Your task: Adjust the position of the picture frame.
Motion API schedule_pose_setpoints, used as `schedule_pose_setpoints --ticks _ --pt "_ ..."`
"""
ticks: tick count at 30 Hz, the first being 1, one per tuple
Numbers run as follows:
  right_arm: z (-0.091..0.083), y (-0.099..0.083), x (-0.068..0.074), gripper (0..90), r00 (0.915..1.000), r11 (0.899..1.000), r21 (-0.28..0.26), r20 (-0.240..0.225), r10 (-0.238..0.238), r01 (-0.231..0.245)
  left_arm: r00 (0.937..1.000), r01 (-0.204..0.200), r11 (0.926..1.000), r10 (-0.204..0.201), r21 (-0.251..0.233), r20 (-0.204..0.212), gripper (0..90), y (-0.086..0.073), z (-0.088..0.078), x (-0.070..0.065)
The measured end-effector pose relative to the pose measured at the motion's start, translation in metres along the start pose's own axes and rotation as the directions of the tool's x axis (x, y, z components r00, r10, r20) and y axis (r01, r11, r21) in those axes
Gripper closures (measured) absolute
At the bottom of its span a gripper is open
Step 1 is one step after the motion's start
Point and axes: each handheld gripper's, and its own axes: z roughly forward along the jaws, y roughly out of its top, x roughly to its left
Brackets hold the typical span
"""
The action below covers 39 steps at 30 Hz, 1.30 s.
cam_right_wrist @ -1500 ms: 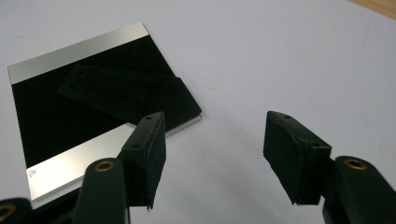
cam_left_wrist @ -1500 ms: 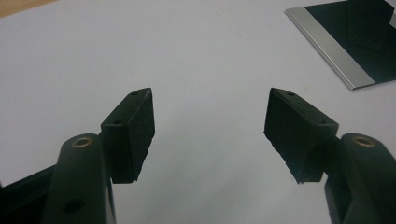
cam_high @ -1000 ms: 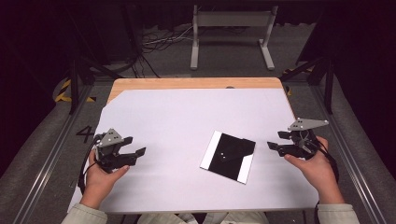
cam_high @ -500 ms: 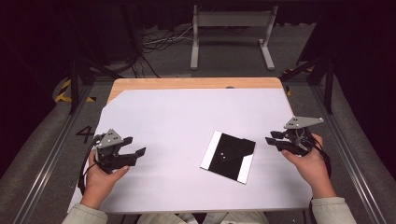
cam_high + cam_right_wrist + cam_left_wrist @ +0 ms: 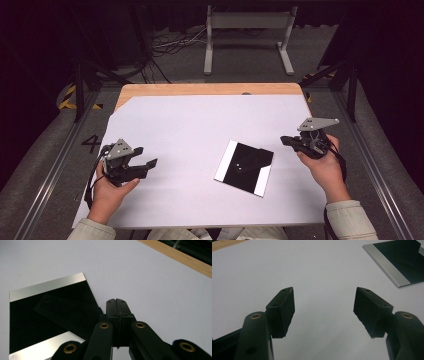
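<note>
Black and glossy, the plate (image 5: pixel 244 168) with its two silvery edge strips lay flat on the white sheet (image 5: pixel 200 130), right of the middle and turned a little askew; nothing held it. The right gripper (image 5: pixel 286 140) sat just beside the plate's right corner, apart from it. Its jaws had just been closing and were now pressed together with nothing between them, as the right gripper view showed, with the plate (image 5: pixel 50 315) lying ahead and to the left of the tips. The left gripper (image 5: pixel 150 163) hovered well apart from the plate on the left side of the sheet, jaws spread wide over bare white; in its own view the plate (image 5: pixel 397 262) sat far off at the upper right.

By my judgement the work had hardly begun: the plate was untouched and flat, no grip was made, and the reach, the grasp and any lifting or moving all remained to be done.

White covering spread over most of a wooden table (image 5: pixel 210 89), whose bare edge showed along the far side. Around it the room was dark: grey floor, loose cables (image 5: pixel 175 45), a white metal stand (image 5: pixel 247 35) beyond the table, rails along both sides, and a yellow-and-black marking at the far left.
</note>
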Motion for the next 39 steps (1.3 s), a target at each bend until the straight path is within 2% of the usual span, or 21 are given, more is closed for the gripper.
schedule_pose_setpoints --ticks 5,13,26,31,39 --pt "0.011 0.005 -0.005 90.0 0.9999 1.000 0.010 -0.011 0.010 -0.010 1.0000 -0.004 1.0000 0.004 0.005 0.001 34.1 0.000 0.000 0.000" --pt "0.032 0.007 -0.011 90.0 0.9996 0.997 0.076 -0.024 0.014 -0.012 1.0000 0.002 1.0000 -0.002 0.008 0.003 34.0 -0.001 0.001 0.000" --pt "0.063 -0.010 -0.019 90.0 0.9977 0.984 0.170 -0.044 0.051 -0.042 1.0000 0.003 1.0000 -0.003 0.007 0.003 33.9 -0.002 0.003 0.000" --pt "0.072 -0.017 -0.019 90.0 0.9968 0.980 0.194 -0.053 0.060 -0.048 0.9999 -0.010 0.9999 0.010 0.012 0.004 33.9 -0.001 0.004 0.000" --pt "0.080 -0.022 -0.019 90.0 0.9950 0.973 0.222 -0.067 0.073 -0.057 0.9999 -0.009 0.9998 0.009 0.017 0.011 33.8 -0.002 0.004 0.000"
